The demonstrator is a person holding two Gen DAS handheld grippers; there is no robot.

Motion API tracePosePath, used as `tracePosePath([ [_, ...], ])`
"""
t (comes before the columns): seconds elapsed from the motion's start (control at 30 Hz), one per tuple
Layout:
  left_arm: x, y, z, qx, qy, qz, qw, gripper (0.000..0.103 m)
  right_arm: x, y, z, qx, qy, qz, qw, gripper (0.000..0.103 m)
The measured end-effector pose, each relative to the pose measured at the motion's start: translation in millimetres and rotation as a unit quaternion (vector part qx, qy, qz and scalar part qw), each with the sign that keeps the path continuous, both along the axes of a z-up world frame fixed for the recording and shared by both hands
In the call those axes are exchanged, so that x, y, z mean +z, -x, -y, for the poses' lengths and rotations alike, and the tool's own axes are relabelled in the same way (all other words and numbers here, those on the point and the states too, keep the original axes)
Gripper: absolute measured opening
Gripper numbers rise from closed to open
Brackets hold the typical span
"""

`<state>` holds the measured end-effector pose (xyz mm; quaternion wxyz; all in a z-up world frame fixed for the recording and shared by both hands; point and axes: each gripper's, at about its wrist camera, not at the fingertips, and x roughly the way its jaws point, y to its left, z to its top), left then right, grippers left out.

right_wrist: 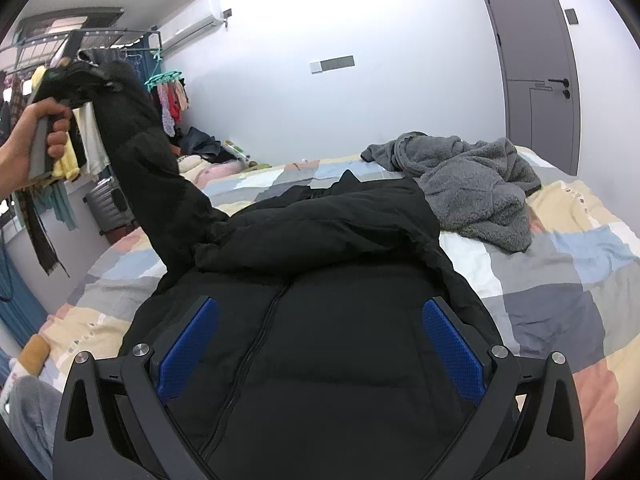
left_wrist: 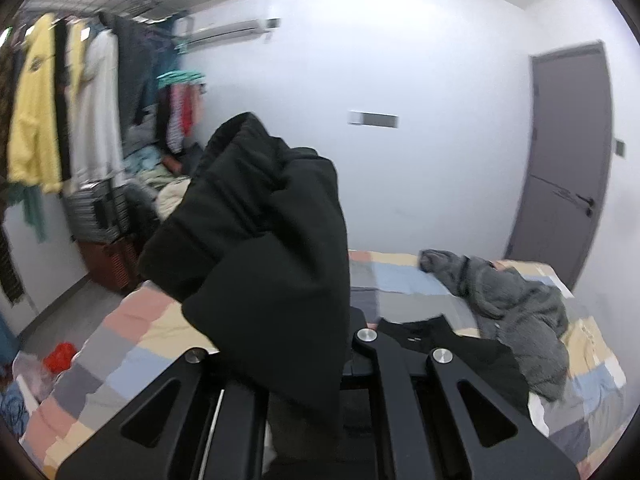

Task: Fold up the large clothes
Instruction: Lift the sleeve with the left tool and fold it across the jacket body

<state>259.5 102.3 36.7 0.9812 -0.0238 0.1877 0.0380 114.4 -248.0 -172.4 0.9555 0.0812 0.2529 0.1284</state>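
Black jacket [right_wrist: 320, 360] lay barely folded under the released right tongs [right_wrist: 320, 348], one sleeve [right_wrist: 140, 152] lifted, clenched in the left tongs [right_wrist: 86, 74].

Black padded jacket [right_wrist: 320, 360] lies zipped on the bed; one sleeve [right_wrist: 132, 132] lifted high.

grey door [right_wrist: 532, 68] (shut), air conditioner [right_wrist: 192, 26], silver suitcase [right_wrist: 106, 204].
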Motion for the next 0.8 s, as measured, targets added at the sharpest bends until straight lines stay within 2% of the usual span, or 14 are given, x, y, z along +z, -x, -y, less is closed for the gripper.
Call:
tracePosePath([
  [0.1, -11, -10, 48, -0.039, -0.014, -0.007, 0.9991, 0.008, 0, -2, 5, -0.004, -0.01, -0.003, 1.0, 0.103],
  [0.2, -28, -16, 85, -0.075, -0.005, -0.004, 0.9972, 0.008, -1, 0, 11, -0.01, -0.017, -0.001, 1.0, 0.103],
  [0.3, -50, -27, 120, -0.102, -0.005, -0.019, 0.9946, 0.008, -2, 0, 19, -0.019, -0.03, -0.004, 0.999, 0.103],
  [0.4, -79, -38, 157, -0.139, -0.005, -0.041, 0.9895, 0.008, -3, -2, 25, -0.022, -0.041, -0.007, 0.999, 0.103],
  [0.6, -160, -62, 219, -0.192, 0.016, -0.108, 0.9752, 0.008, -4, -6, 33, -0.028, -0.044, -0.005, 0.999, 0.103],
  [0.8, -212, -81, 246, -0.2, 0.002, -0.173, 0.9643, 0.008, -11, -19, 41, -0.033, -0.041, -0.009, 0.999, 0.103],
])
